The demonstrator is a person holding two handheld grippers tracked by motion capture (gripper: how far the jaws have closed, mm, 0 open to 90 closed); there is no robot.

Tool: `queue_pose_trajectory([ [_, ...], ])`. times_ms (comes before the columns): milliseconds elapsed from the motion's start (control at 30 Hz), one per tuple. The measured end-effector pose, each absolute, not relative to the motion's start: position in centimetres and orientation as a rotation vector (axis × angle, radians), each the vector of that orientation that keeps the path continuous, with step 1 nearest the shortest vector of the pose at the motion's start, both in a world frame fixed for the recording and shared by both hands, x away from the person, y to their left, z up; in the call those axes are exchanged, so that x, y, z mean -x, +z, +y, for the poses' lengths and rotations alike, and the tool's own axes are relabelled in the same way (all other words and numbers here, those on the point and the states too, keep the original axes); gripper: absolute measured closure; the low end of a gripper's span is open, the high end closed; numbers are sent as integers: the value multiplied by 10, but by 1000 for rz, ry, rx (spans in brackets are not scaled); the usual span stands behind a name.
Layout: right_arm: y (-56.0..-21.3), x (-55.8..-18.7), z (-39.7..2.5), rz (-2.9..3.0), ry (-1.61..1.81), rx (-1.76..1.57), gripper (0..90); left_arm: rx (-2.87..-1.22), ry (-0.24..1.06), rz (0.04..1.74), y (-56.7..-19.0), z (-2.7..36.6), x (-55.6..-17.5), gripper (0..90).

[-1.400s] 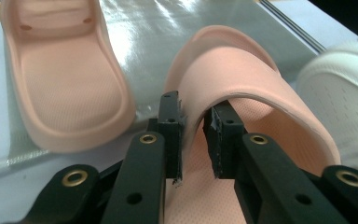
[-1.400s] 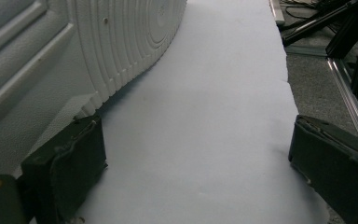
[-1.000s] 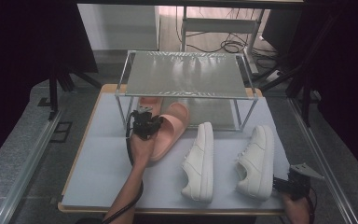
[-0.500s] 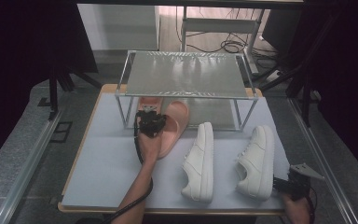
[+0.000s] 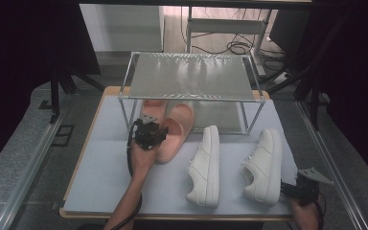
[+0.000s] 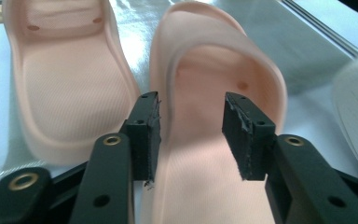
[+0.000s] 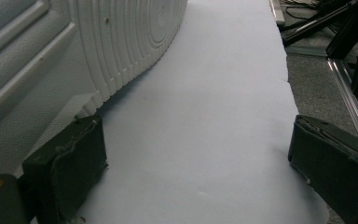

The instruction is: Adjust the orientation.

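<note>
— Since the earlier frames our left tool has crept a little toward the upper part of the high view, from the heel end of the pink slipper further up along it; our right tool has kept its place in the lower right corner; do we agree?

— We do; in the left gripper view our left tool stands with its jaws spread, one at each side of that slipper's footbed, the left jaw right at the slipper's raised rim; whether the pads touch it we cannot tell; nothing is pinched.

— And the slipper's place?

— We see it left of centre in the high view, lying on the desk with its toe end under the front edge of the metal rack; the second pink slipper lies just beside it, further up and left, under the rack; in the left gripper view it fills the upper left.

— Our right tool?

— Its jaws are spread wide in the right gripper view, bare desk between them; the left jaw sits just beside the right white sneaker's sole; we cannot tell whether they touch.

— That sneaker lies at lower right of the high view; the other white sneaker lies near it, at lower centre.
</note>
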State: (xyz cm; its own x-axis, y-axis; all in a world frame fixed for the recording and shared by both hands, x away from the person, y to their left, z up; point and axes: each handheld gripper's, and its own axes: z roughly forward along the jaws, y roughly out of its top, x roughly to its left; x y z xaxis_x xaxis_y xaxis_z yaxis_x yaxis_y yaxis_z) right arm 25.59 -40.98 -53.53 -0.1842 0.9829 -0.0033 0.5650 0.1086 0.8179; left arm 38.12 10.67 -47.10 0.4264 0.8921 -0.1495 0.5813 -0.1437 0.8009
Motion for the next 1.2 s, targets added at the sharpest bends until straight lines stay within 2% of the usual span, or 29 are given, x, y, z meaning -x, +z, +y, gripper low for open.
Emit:
queue_pose_trajectory([
  [67,-535,-256,-410,1818,941,-1506,41,-1845,439,1238,-471,111,-375,587],
  [633,-535,-256,-410,1817,940,-1507,42,-1931,301,1152,-493,138,-326,880],
  [967,-535,-256,-410,1816,941,-1508,42,-1999,325,1139,-506,143,-301,893],
  [1200,-535,-256,-410,1817,940,-1507,42,-2027,343,1156,-516,143,-302,875],
])
